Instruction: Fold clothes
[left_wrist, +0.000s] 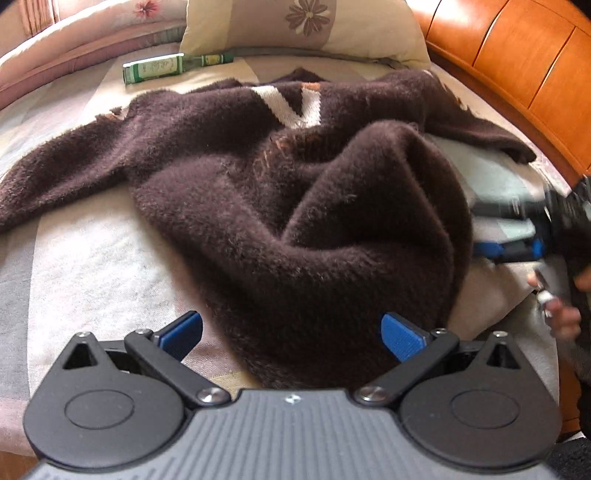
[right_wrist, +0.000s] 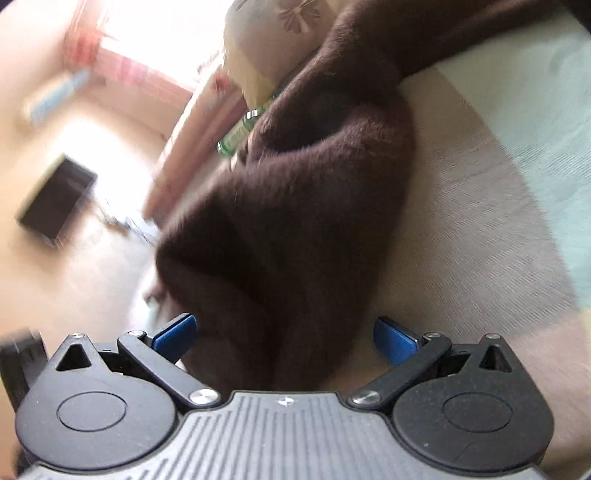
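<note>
Both grippers stand with blue pads spread apart, holding nothing. Left gripper (left_wrist: 291, 334) faces the bunched near hem of the fuzzy dark-brown knitted sweater (left_wrist: 258, 177), which lies rumpled mid-bed, its body running away toward the floral pillow (left_wrist: 303, 26) at the headboard edge. Right gripper (right_wrist: 284, 338) meets the same hem from the bed's right edge, equally close.

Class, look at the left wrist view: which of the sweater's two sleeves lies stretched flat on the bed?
The left-hand sleeve: it runs out flat, while the sleeve toward the headboard lies crumpled.
</note>
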